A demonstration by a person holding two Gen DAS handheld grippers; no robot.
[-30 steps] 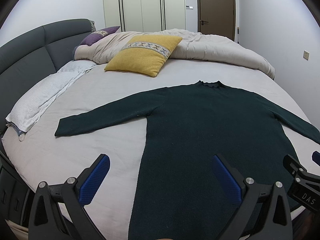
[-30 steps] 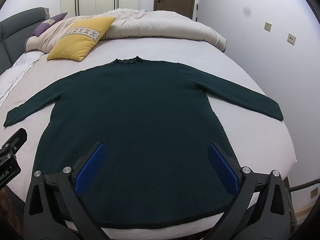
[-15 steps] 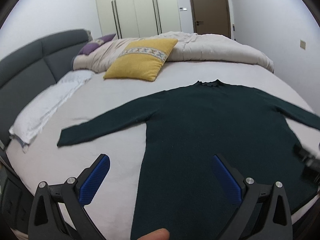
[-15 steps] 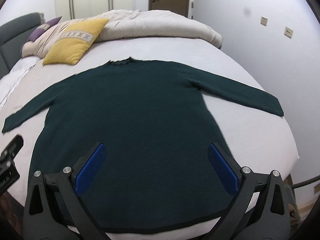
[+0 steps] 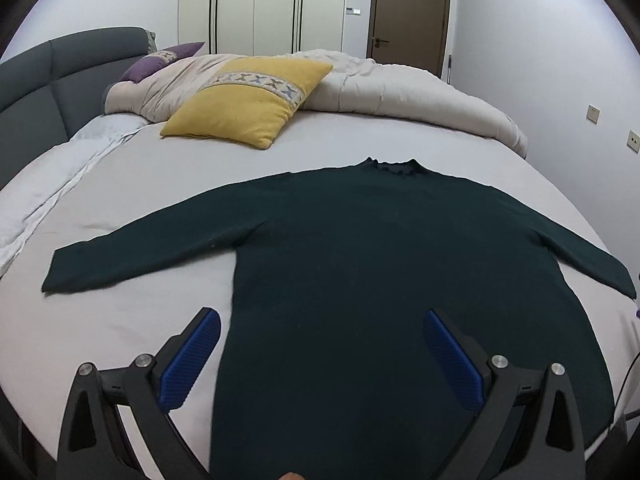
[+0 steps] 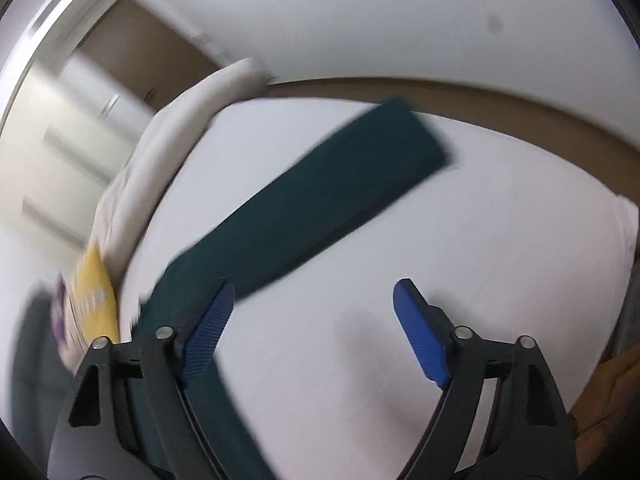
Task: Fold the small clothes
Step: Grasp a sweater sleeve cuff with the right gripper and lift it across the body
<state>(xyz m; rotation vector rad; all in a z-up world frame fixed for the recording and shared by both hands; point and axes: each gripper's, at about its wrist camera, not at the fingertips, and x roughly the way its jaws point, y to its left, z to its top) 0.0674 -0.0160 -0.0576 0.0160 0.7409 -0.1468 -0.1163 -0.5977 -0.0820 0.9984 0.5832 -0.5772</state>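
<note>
sweater (image 5: pixel 360 264) flat on bed (image 5: pixel 152 184), sleeves spread for folding | left hand-held gripper (image 5: pixel 320 344) agape above hem, empty | right hand-held gripper (image 6: pixel 310 312) agape near right sleeve (image 6: pixel 320 200), blurred

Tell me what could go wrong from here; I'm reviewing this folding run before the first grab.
1. The right gripper is open over bare sheet, beside the sweater sleeve; closing here may pinch bedding instead of knit.
2. The right wrist view is motion-blurred, so the aim at the sleeve may be off.
3. The left gripper, also open, straddles the sweater's side edge, and could gather sheet along with it.
</note>
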